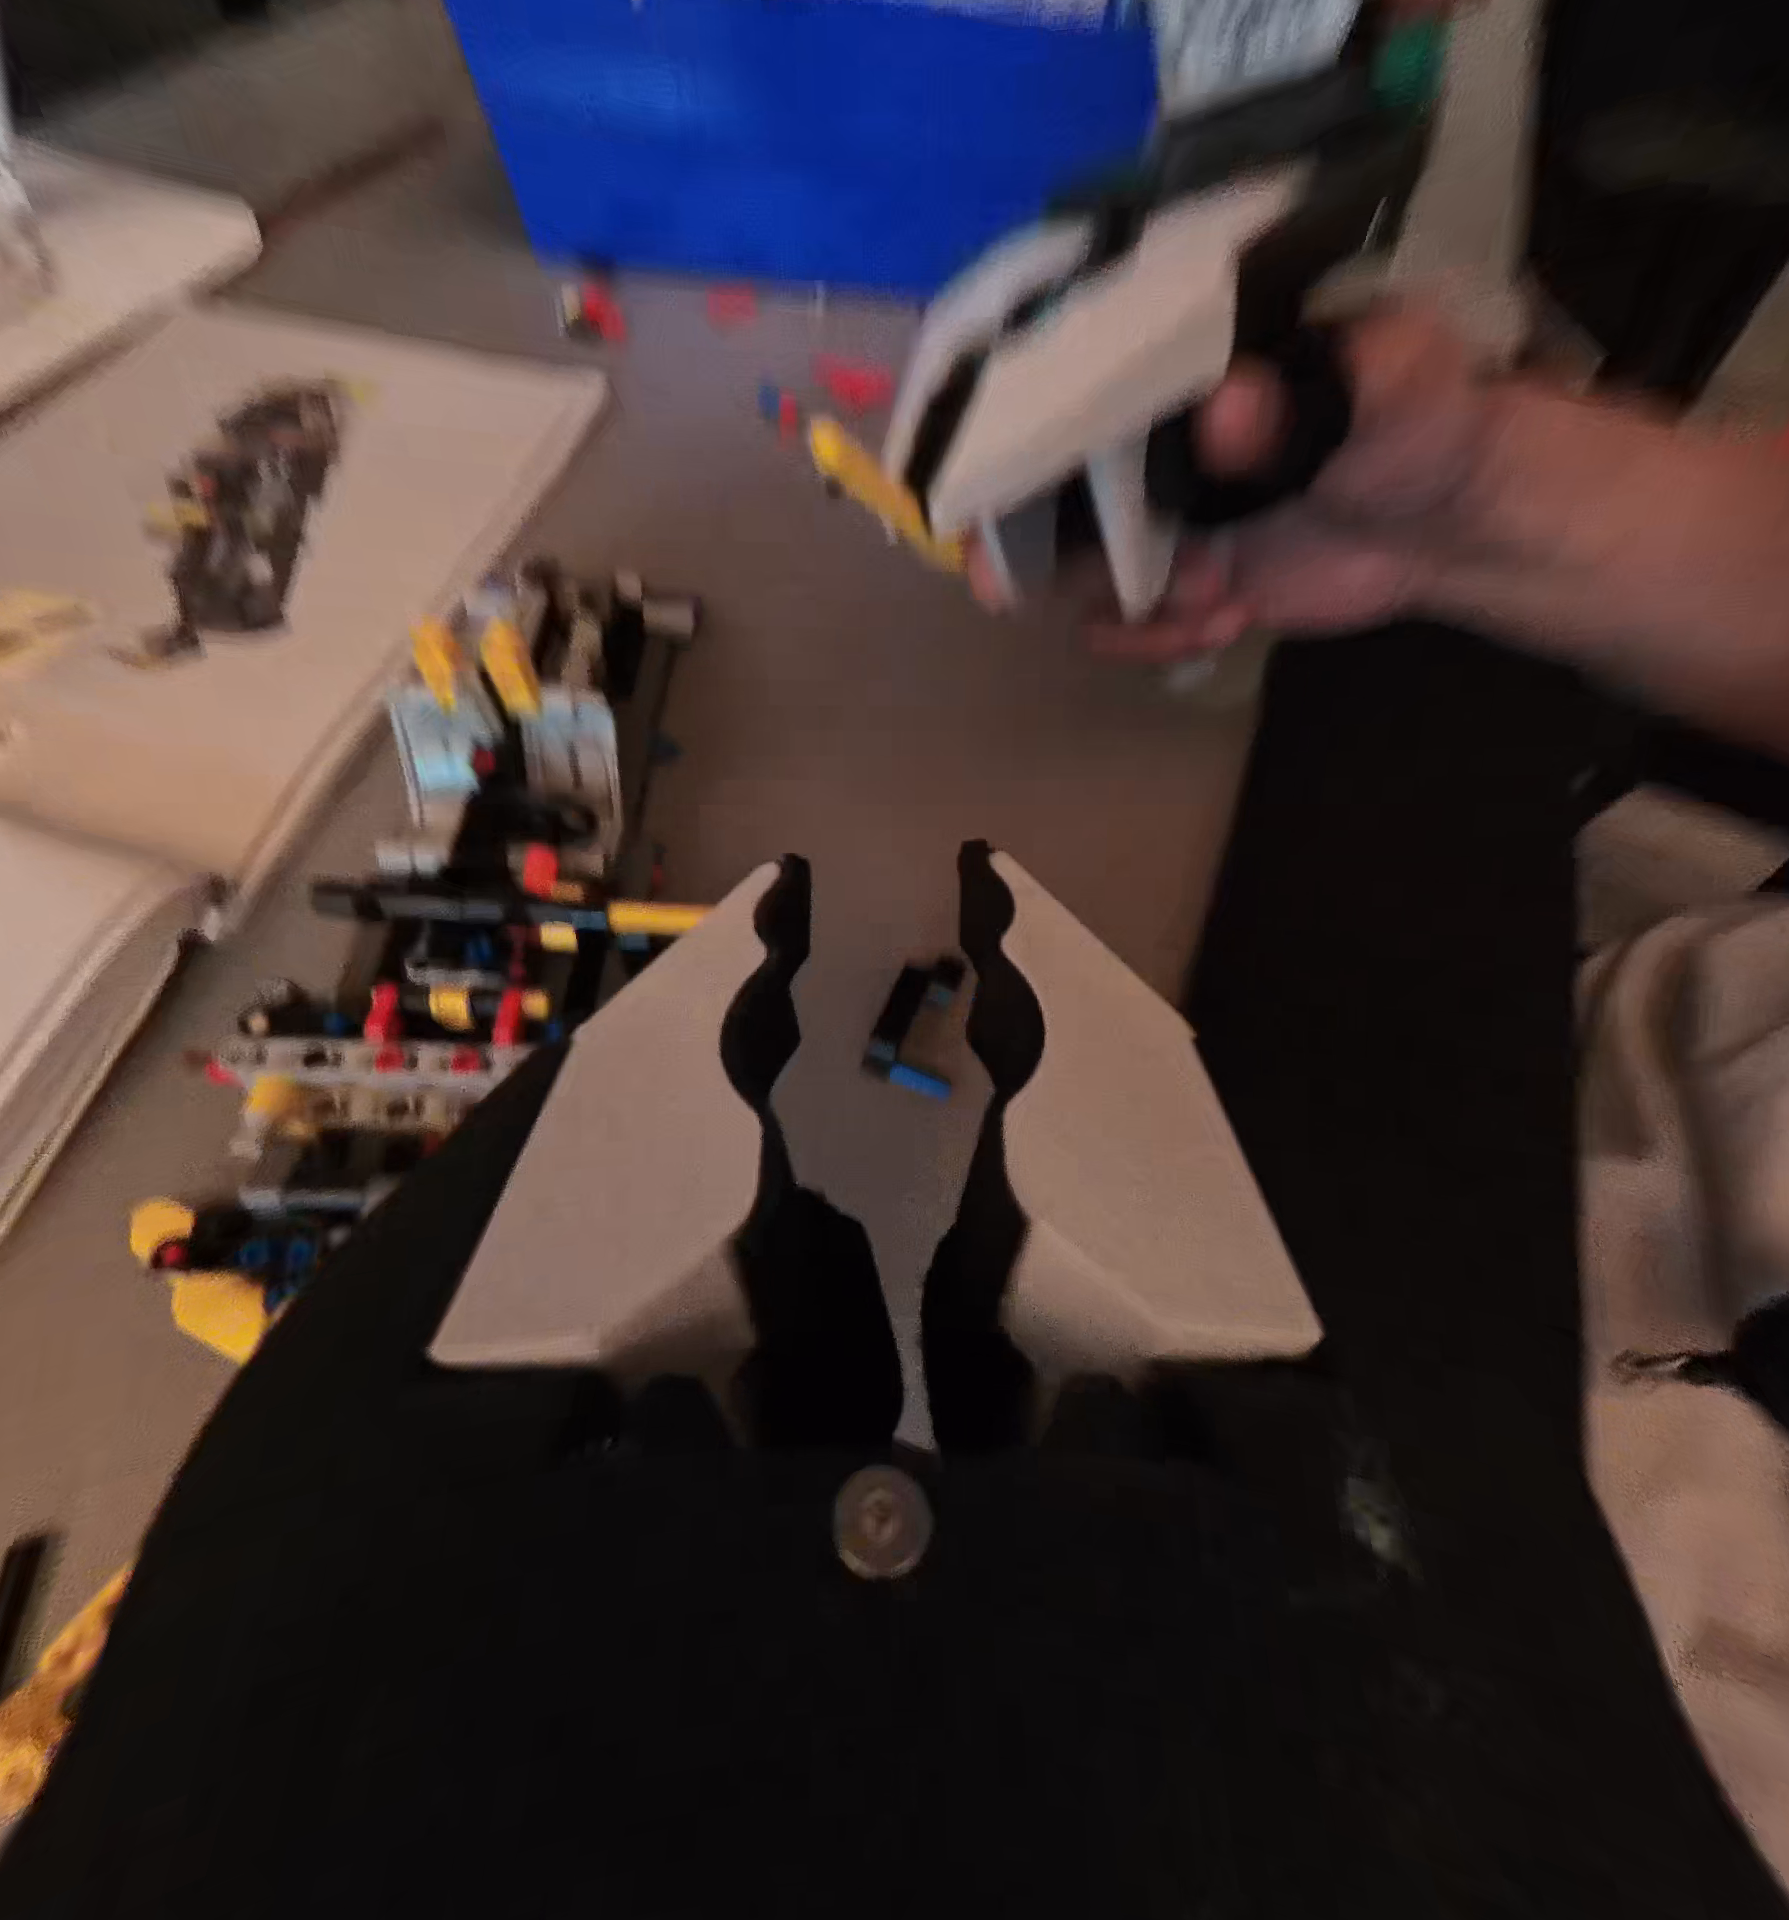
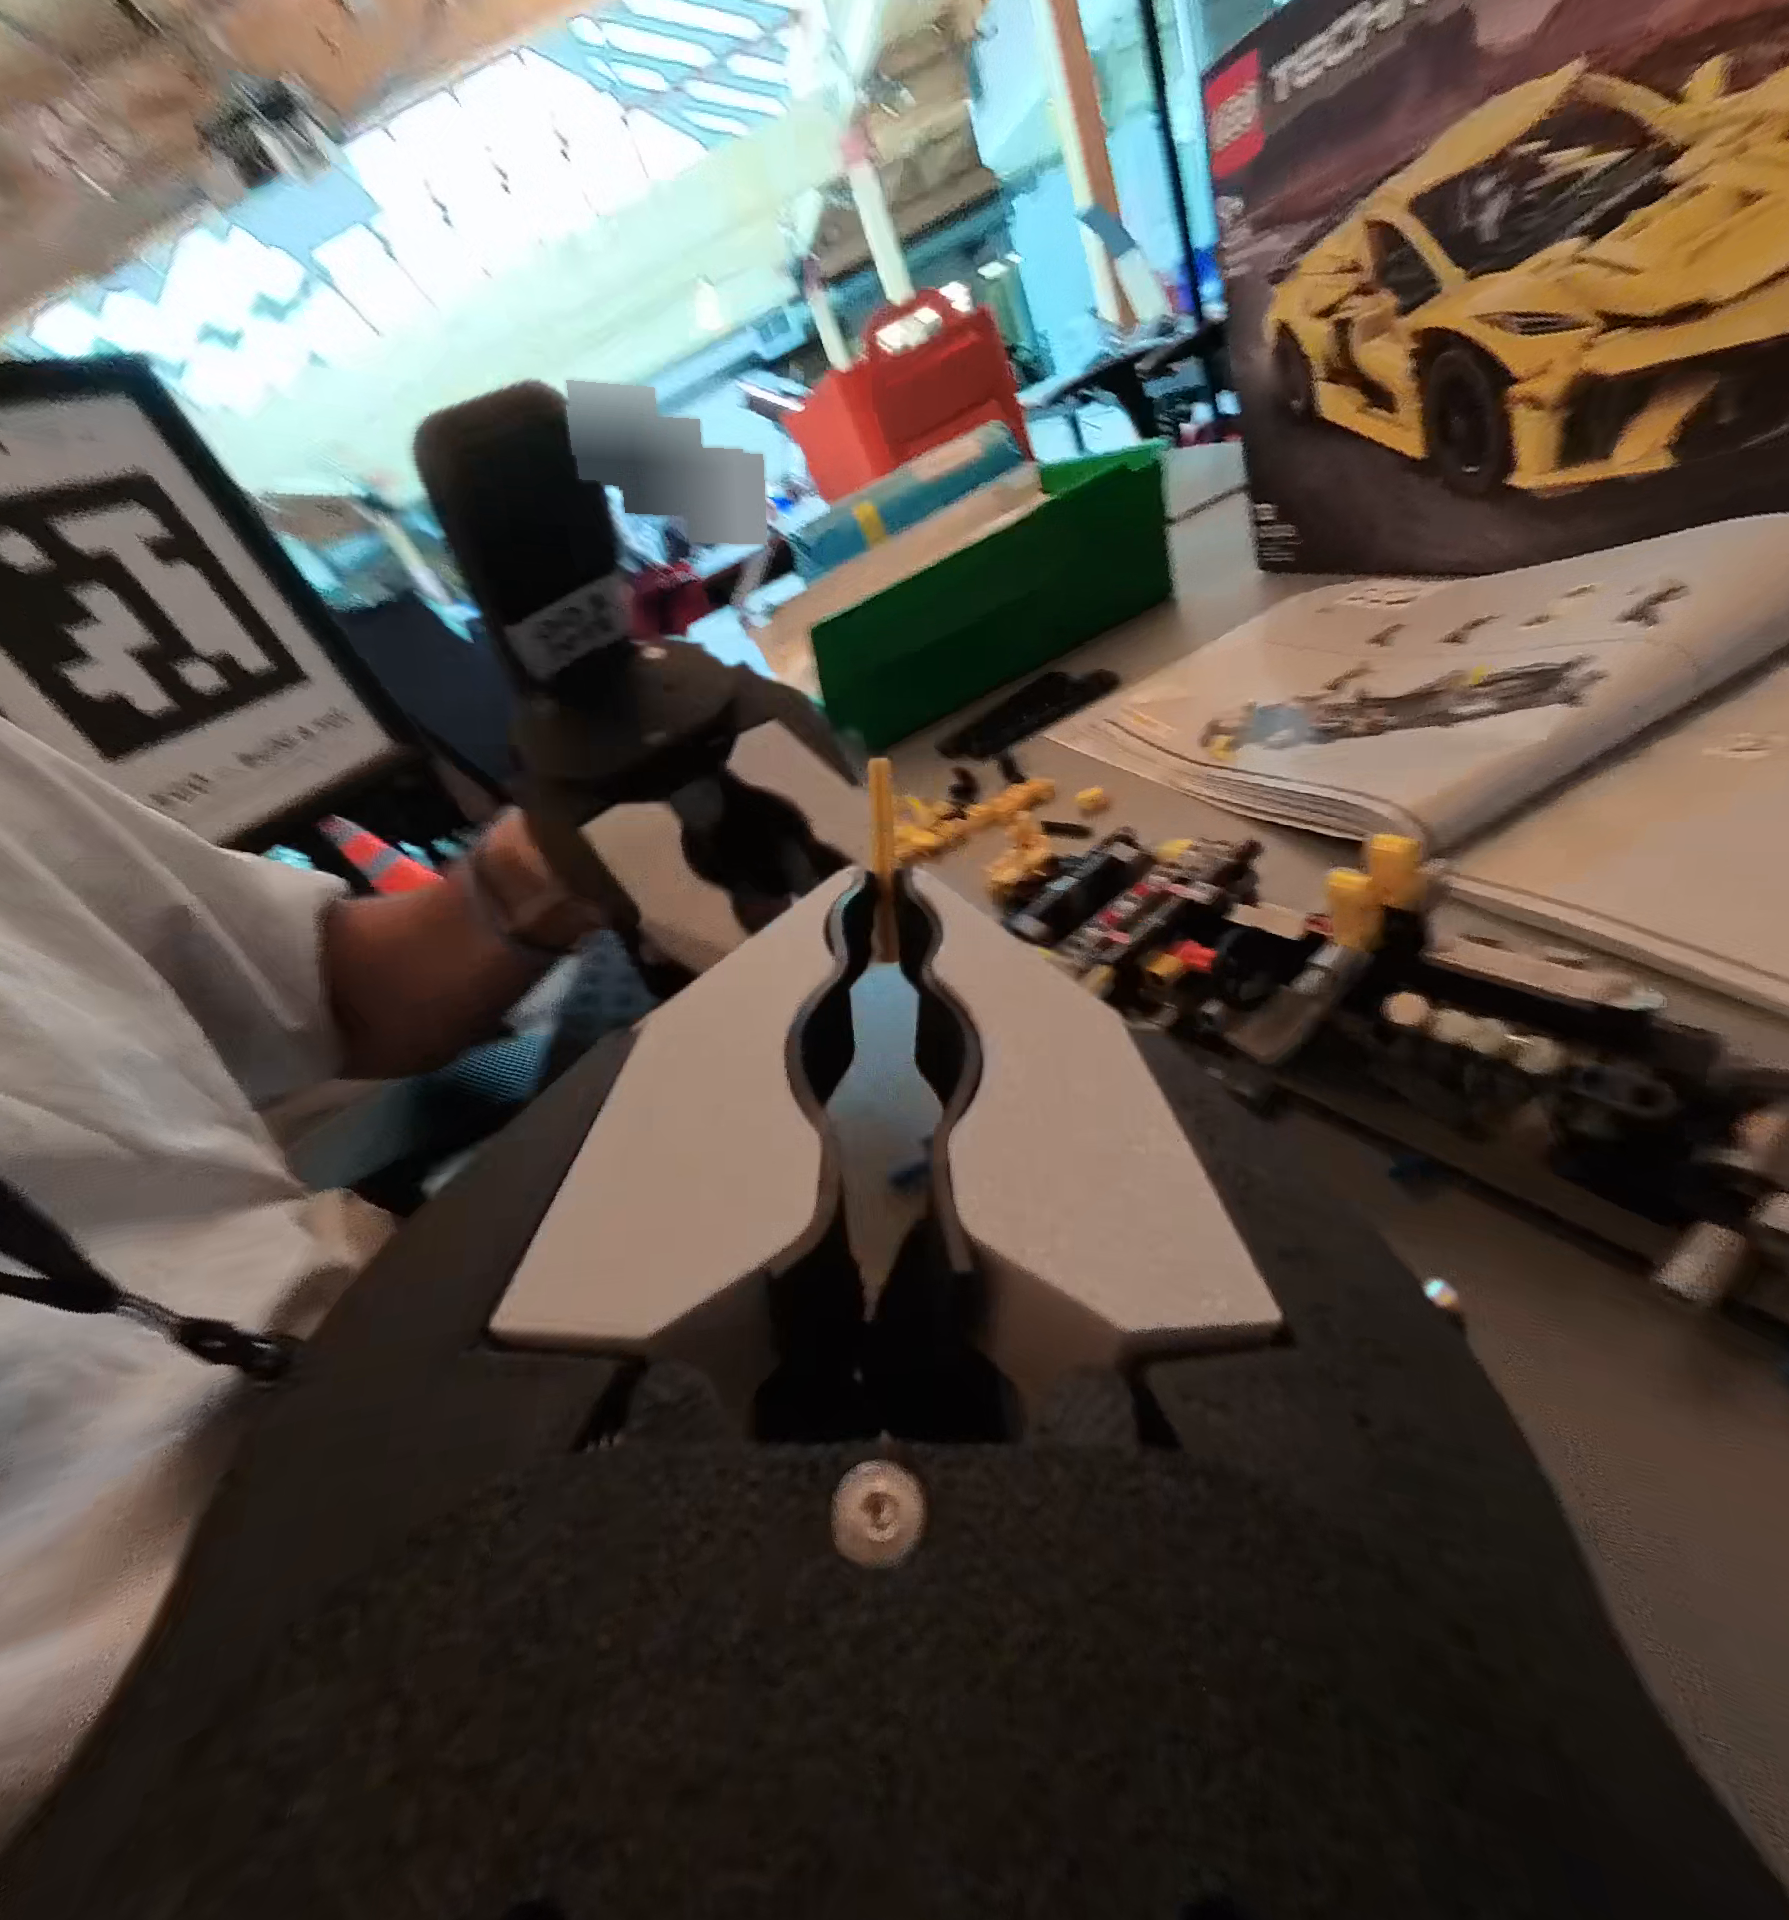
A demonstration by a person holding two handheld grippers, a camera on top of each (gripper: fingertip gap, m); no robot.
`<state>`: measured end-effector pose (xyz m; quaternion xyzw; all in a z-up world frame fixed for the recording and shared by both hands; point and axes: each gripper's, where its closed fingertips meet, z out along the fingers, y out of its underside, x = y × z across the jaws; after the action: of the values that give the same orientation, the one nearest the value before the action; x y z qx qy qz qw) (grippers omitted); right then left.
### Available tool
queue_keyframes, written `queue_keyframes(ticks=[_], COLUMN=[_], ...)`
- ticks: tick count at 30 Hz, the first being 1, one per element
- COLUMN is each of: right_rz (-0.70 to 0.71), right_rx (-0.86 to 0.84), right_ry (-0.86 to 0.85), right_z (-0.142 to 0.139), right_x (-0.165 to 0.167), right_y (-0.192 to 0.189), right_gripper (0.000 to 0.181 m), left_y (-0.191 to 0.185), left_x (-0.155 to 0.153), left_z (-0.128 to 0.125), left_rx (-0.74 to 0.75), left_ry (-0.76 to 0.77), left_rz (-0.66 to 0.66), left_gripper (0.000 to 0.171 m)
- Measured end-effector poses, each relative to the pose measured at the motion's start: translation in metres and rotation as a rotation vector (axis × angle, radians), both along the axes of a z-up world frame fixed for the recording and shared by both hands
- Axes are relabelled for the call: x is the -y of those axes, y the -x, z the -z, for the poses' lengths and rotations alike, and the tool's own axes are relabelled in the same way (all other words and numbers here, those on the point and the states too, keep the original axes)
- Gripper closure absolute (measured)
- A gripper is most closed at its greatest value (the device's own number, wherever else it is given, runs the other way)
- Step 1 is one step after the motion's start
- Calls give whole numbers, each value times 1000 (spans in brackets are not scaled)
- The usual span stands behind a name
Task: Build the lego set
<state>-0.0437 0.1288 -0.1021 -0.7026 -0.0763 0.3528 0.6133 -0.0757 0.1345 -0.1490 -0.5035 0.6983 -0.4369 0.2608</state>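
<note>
The right tool (image 2: 882, 902) pinches a thin yellow plastic axle (image 2: 879, 831) upright at its very tips, likely so the free end can be fed into a hole. The left tool (image 1: 882, 883) hangs empty with its jaws parted over a small black-and-blue connector piece (image 1: 911, 1023) on the grey desk (image 1: 869, 707). The half-built black, grey and yellow chassis (image 1: 495, 894) lies just left, beside the open instruction booklet (image 1: 246, 582), kept near for reference.
</note>
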Motion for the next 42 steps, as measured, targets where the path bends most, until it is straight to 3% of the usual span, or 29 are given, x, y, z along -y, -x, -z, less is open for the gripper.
queue_keyframes(ticks=[3, 6, 12, 19, 22, 25, 30, 34, 42], right_rz=[-127, -261, -296, -293, -225, -161, -347, -413, -474], right_rx=[-168, -283, -213, -200, -229, -414, -838, -843, -872], right_ry=[-11, 12, 41, 34, -38, -99, -87, -66, -11], right_z=[-15, -23, -14, -13, -24, -40, -55, -56, -52], right_x=[5, 11, 14, 13, 9, 4, 10, 14, 17], right_y=[19, 37, 48, 48, 42, 34, 42, 46, 49], right_gripper=[178, 178, 178, 178, 172, 159, 167, 176, 178], left_y=[-3, 2, 10, 14, 12, 8, 11, 11, 11], left_x=[6, 13, 22, 21, 18, 9, 17, 22, 29], left_z=[-46, -70, -66, -64, -78, -103, -111, -103, -96], left_rx=[181, 249, 222, 227, 323, 520, 623, 617, 610], left_ry=[185, 344, 285, 244, 283, 304, 204, 72, -200], left_rz=[69, 181, 292, 304, 275, 192, 205, 233, 302], left_gripper=[147, 151, 167, 170, 170, 170, 171, 170, 170])
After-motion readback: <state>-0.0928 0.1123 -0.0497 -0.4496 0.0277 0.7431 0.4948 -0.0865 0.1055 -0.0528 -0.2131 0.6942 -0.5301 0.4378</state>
